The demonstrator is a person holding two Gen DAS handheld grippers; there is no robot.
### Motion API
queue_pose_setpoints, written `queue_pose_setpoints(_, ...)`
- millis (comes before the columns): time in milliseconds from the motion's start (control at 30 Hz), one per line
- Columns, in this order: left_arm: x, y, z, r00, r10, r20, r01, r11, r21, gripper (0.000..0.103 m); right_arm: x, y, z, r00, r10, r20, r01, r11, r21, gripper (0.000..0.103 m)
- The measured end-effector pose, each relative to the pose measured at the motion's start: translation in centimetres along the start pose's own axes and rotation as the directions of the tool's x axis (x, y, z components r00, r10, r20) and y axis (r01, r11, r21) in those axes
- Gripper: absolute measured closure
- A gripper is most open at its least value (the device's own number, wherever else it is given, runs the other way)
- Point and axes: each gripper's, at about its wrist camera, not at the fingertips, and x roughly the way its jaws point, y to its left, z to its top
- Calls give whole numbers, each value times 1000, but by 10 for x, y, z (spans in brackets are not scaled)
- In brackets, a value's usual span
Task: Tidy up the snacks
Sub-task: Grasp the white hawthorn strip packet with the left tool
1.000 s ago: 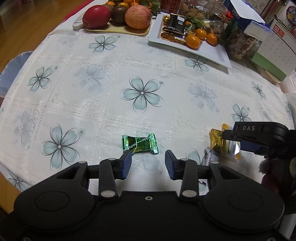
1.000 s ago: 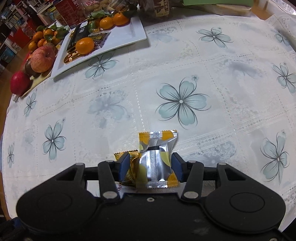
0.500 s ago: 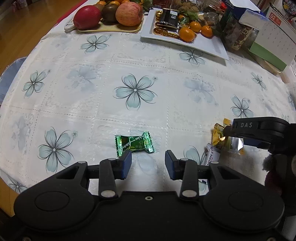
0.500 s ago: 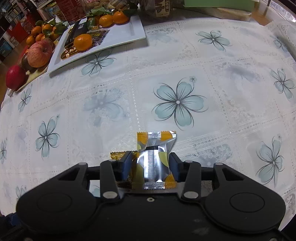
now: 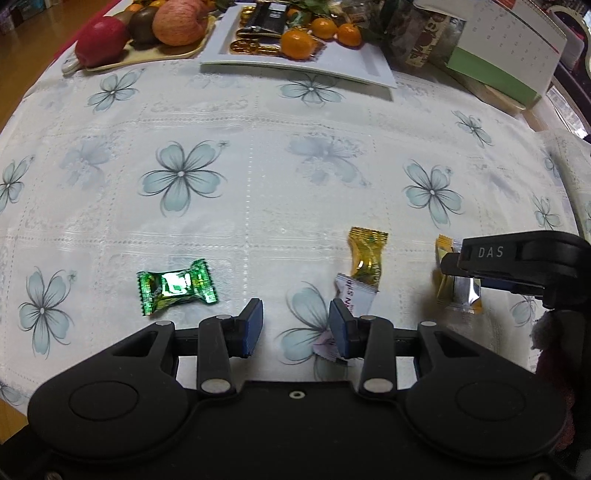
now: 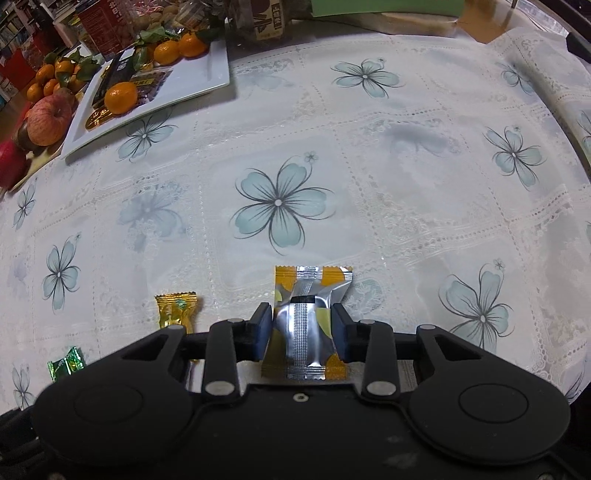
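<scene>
Two grippers are working low over the flowered tablecloth [image 5: 258, 192]. The right gripper [image 6: 302, 332] is reaching forward with its blue pads clamping a silver-and-yellow snack packet [image 6: 308, 317] by its sides, the packet's seam facing the camera and its far end sticking out past the fingertips. From the left wrist view that same gripper [image 5: 452, 267] is entering from the right edge, and the packet [image 5: 456, 284] is hanging from it above the cloth. The left gripper [image 5: 295, 326] is pointing ahead with its jaws standing apart and nothing between them.

A green foil candy [image 5: 176, 291] is lying on the cloth just left of the left gripper's fingertips. A gold-wrapped candy [image 5: 366, 258] is lying ahead and to the right, overlapping the far end of a white sachet [image 5: 351, 299], whose near end is running behind the right-hand finger of the left gripper. Well beyond, at the table's far edge, a white rectangular plate [image 5: 354, 62] is holding tangerines [image 5: 297, 44], gold coins and a dark packet, beside a board with apples [image 5: 179, 22]. A desk calendar [image 5: 502, 51] and jars are standing further right.

The right gripper's body is showing the letters "DAS". The sachet's print is reading only in part and I cannot make it out.
</scene>
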Motion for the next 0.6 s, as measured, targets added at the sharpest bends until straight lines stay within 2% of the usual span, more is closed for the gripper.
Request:
queue_pose_setpoints(267,19,-31,-4,999,53,-9,-52,993,103,55,-4,-12,0,999,36,-40,-34,998,44,66)
queue_pose_setpoints(400,27,-36,-5,998,60,-18,-58,991,121,51,-7,-13,1,998,45,-41,-43,998,52,66)
queue_pose_setpoints(600,31,-39,-7,998,60,-22,-57,989,134,50,-6,-13,2,998,40,-46,-37,998,60,66)
